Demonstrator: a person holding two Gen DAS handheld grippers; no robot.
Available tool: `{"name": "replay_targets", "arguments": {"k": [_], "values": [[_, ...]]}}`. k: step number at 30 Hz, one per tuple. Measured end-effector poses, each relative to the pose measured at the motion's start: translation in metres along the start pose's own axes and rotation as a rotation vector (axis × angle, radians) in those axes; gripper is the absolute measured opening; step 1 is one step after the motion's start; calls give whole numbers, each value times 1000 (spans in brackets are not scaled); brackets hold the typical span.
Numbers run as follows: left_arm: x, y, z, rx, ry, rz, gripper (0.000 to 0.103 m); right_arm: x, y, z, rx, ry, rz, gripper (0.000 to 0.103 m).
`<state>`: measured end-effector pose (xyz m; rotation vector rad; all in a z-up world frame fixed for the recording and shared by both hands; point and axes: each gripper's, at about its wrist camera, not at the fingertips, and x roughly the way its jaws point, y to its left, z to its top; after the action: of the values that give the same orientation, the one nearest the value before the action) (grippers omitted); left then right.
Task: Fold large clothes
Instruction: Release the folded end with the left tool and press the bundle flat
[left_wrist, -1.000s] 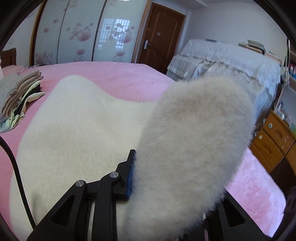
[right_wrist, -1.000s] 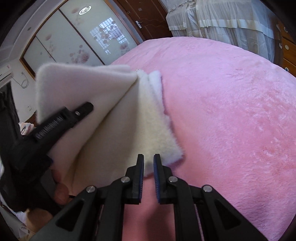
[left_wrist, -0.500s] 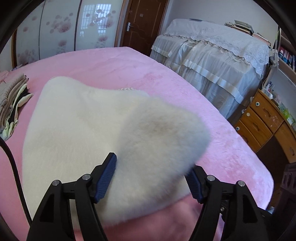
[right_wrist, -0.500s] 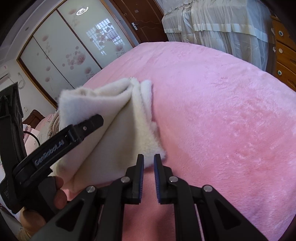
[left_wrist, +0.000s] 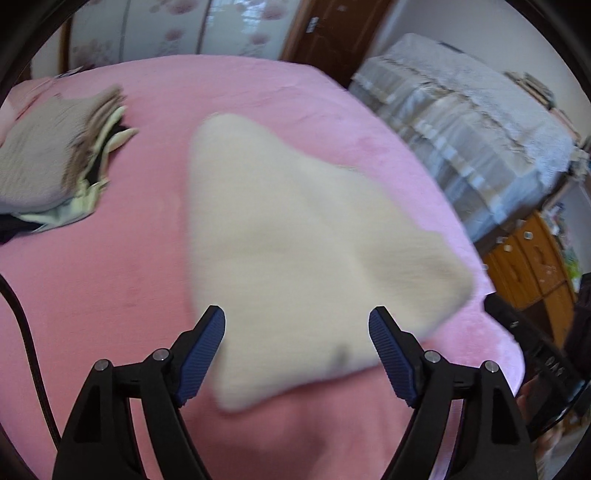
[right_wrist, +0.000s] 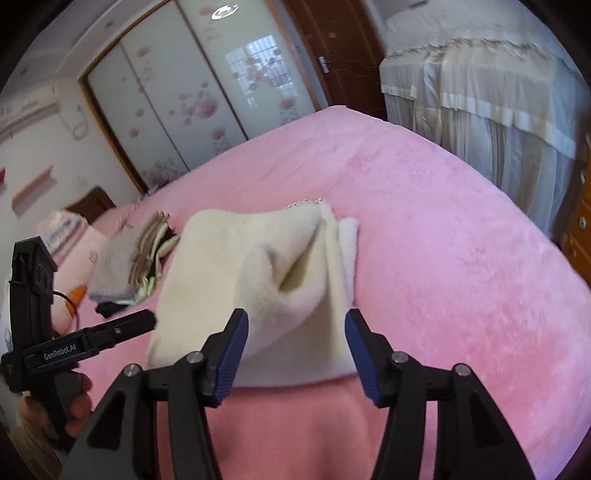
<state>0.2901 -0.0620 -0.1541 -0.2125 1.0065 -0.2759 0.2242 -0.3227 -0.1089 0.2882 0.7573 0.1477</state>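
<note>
A cream fleece garment (left_wrist: 288, 236) lies folded on the pink bed (left_wrist: 110, 258), its near corner toward me. My left gripper (left_wrist: 297, 325) hovers over that near edge with its jaws opening; the fleece shows between the blue pads (left_wrist: 207, 339) but they do not touch it. In the right wrist view the same garment (right_wrist: 258, 266) has a soft fold puffed up in its middle. My right gripper (right_wrist: 295, 325) hangs above its near edge, jaws opening, nothing pressed between them. The left gripper (right_wrist: 144, 321) reaches in from the left, held by a hand (right_wrist: 74, 406).
A stack of folded clothes (left_wrist: 48, 162) sits on the bed left of the garment, also seen as the stack (right_wrist: 125, 262). A lace-covered piece of furniture (left_wrist: 461, 110) and a wooden dresser (left_wrist: 532, 266) stand beyond the bed's right edge. Flowered wardrobe doors (right_wrist: 184, 92) line the far wall.
The left gripper let go of the fleece flap, which dropped onto the garment, and it pulled back and up. The right gripper went from shut to open and rose.
</note>
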Motion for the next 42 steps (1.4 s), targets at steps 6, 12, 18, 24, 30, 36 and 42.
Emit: {"name": "replay_targets", "arguments": {"k": [6, 12, 18, 24, 30, 36, 42], "values": [[28, 44, -4, -60, 63, 48, 79, 41, 20, 12, -77, 98, 46, 55], [46, 48, -1, -60, 80, 19, 79, 68, 35, 16, -176, 154, 0, 29], [46, 38, 6, -43, 88, 0, 79, 57, 27, 16, -178, 153, -7, 13], [59, 12, -13, 25, 124, -28, 79, 45, -9, -19, -96, 142, -107, 12], [74, 17, -25, -43, 142, -57, 79, 72, -33, -46, -19, 180, -119, 13], [55, 11, -8, 50, 213, -81, 79, 41, -21, -11, -44, 180, -59, 24], [54, 17, 55, 50, 150, -52, 79, 44, -17, 47, -18, 95, 5, 60]]}}
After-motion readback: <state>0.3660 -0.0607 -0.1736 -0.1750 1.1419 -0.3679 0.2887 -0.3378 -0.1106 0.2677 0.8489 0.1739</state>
